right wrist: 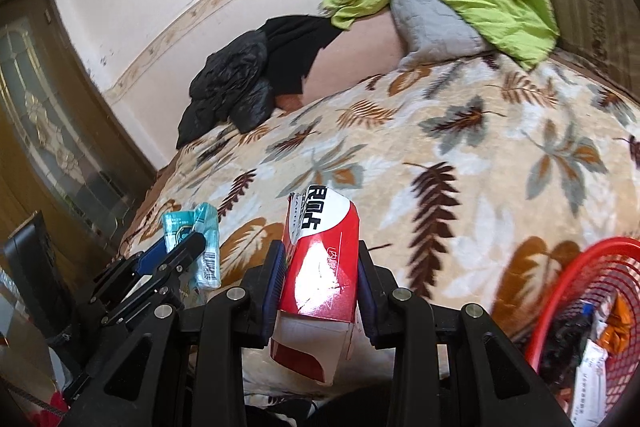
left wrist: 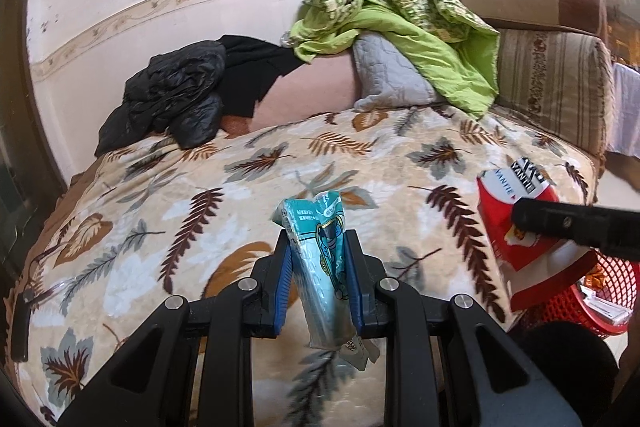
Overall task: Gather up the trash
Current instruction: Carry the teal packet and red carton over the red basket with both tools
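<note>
My left gripper (left wrist: 318,247) is shut on a crumpled teal wrapper (left wrist: 324,267) and holds it above the leaf-patterned blanket (left wrist: 200,187). My right gripper (right wrist: 320,259) is shut on a red and white carton (right wrist: 320,279). The carton also shows at the right of the left wrist view (left wrist: 516,219). The teal wrapper shows at the left of the right wrist view (right wrist: 200,247), in the left gripper (right wrist: 188,251). A red mesh basket (right wrist: 580,287) with several pieces of trash in it stands at the lower right, and it also shows in the left wrist view (left wrist: 592,291).
A black jacket (left wrist: 176,99), a green quilt (left wrist: 400,27) and a grey pillow (left wrist: 388,75) lie at the back of the sofa bed. A striped sofa arm (left wrist: 560,83) is at the right. A wooden door (right wrist: 48,131) stands at the left.
</note>
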Demonstrator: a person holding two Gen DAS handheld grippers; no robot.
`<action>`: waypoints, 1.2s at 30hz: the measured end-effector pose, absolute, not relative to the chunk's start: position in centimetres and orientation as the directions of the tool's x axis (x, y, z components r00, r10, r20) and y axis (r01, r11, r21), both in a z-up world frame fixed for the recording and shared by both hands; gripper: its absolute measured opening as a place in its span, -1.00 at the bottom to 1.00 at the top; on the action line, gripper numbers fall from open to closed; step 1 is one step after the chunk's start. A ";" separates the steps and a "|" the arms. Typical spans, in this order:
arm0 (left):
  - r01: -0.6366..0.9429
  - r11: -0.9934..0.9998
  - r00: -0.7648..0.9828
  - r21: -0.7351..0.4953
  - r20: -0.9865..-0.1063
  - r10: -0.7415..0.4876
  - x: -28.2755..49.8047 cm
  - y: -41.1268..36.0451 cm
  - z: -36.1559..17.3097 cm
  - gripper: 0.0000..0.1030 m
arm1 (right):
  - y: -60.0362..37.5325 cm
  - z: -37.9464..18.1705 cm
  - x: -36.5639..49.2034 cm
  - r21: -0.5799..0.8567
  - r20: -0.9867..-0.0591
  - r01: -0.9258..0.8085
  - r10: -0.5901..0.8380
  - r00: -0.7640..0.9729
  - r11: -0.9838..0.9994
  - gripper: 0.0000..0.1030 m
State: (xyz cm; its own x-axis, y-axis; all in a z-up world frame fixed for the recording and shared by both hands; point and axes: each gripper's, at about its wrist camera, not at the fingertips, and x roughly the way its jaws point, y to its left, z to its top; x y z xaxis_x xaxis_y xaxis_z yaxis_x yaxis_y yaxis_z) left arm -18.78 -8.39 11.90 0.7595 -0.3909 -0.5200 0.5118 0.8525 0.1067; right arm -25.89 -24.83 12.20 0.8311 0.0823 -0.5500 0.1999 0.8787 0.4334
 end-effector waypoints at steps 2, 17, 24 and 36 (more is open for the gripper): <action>0.527 0.842 0.755 0.113 -0.518 -0.403 -19.3 -9.3 12.0 -0.55 | -25.7 12.5 -26.9 0.441 -0.542 0.215 0.067 0.838 0.871 -0.30; 0.643 0.758 0.688 0.112 -0.520 -0.507 -22.2 -14.3 13.0 -0.55 | -31.6 12.2 -33.1 0.468 -0.541 0.337 -0.037 0.840 0.817 -0.30; 0.685 0.723 0.651 0.091 -0.522 -0.551 -23.3 -15.7 13.5 -0.55 | -33.3 11.9 -36.7 0.448 -0.554 0.410 -0.114 0.825 0.794 -0.30; 0.803 0.596 0.496 -0.007 -0.547 -0.675 -25.7 -19.1 14.5 -0.55 | -36.1 12.2 -41.3 0.421 -0.579 0.520 -0.222 0.785 0.743 -0.30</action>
